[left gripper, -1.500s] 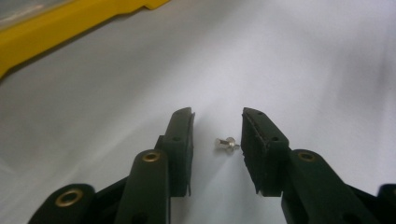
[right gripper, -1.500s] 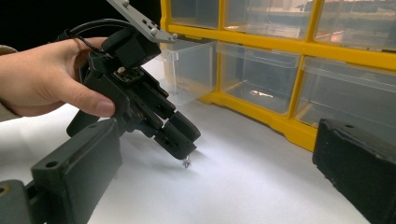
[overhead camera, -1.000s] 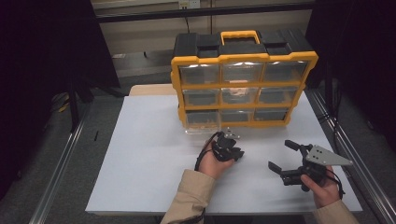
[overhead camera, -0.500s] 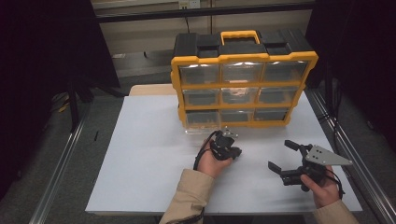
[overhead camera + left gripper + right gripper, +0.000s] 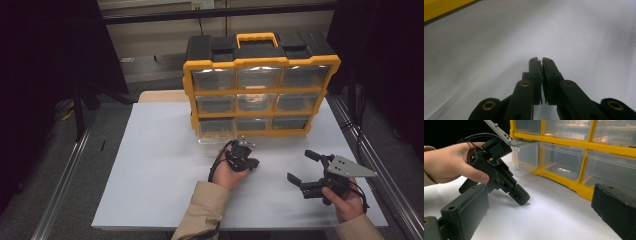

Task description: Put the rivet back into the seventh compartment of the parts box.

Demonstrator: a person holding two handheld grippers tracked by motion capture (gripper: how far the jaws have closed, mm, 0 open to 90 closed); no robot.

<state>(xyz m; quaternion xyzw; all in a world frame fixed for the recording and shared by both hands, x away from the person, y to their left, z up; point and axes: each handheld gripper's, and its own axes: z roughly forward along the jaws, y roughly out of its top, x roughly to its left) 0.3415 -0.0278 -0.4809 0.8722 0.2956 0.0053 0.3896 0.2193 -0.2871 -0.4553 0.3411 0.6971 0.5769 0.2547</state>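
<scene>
Two grippers work at the near half of a white table [image 5: 150, 175], with wide bare room to the left and a narrower strip between the right gripper [image 5: 299, 165] and the table's right edge. An organizer [image 5: 260, 90] stands upright at the far side, its long axis running left to right and its drawer fronts facing near. Its bottom-left drawer [image 5: 525, 157], of clear plastic, is pulled out and juts toward the near side, so that its long axis runs near to far. The left gripper [image 5: 252, 162] hovers just near of that drawer, apart from it, tilted down with its tips close over the table. Its jaws have just been closing and now stand clenched. The left gripper view shows only a hairline slit between them with nothing visible inside it. A tiny speck at the tip in the right gripper view is too small to make out. The right gripper lies level, well apart from the drawer, jaws released and wide, pointing left at the other hand. Drawer contents are lost in glare, and the organizer's far side is hidden.
</scene>
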